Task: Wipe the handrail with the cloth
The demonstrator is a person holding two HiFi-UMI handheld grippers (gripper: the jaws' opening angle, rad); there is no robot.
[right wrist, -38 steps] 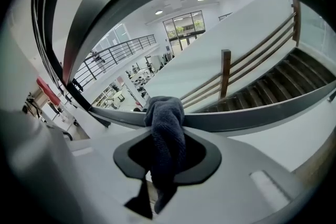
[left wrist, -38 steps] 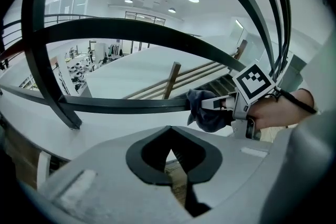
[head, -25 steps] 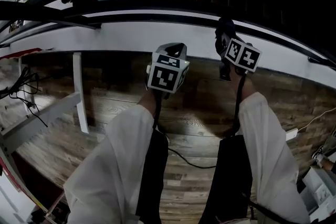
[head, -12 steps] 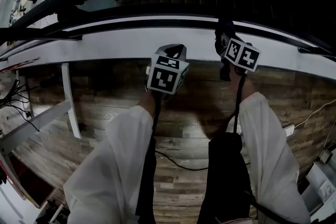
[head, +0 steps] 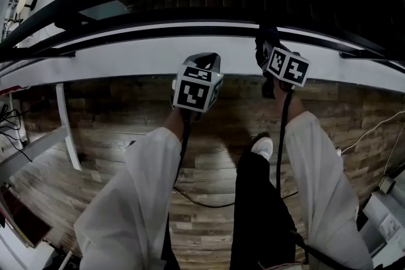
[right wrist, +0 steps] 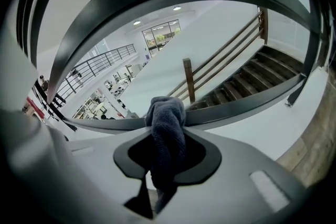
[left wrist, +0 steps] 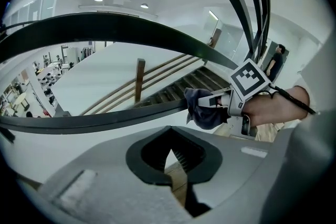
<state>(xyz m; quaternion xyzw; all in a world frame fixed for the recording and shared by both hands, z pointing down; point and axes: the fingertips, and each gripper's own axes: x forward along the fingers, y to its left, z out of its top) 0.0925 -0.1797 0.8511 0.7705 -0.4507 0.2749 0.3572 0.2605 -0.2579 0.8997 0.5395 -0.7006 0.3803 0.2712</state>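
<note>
A black handrail (head: 158, 27) curves across the top of the head view. My right gripper (head: 267, 47) is shut on a dark grey-blue cloth (head: 264, 35), and the cloth is pressed against the rail. In the right gripper view the cloth (right wrist: 166, 113) hangs out of the gripper (right wrist: 165, 157) and drapes over the rail (right wrist: 241, 106). My left gripper (head: 201, 61) is held just below the rail, left of the right one; its jaws (left wrist: 171, 157) stand together with nothing in them. From the left gripper view, the right gripper (left wrist: 215, 102) and the cloth (left wrist: 202, 110) sit on the rail (left wrist: 94, 120).
A white wall band (head: 114, 60) runs under the rail, above a wooden floor (head: 114, 129). There is a white post (head: 66, 129) at left and a black cable (head: 209, 202) on the floor. A white shoe (head: 263, 147) is forward. Stairs (right wrist: 273, 68) and a wooden post (right wrist: 188, 78) lie beyond.
The person has stepped to the right along the rail: the white post slid left in view and a shoe came forward. Both grippers kept their places at the rail, cloth still held.
</note>
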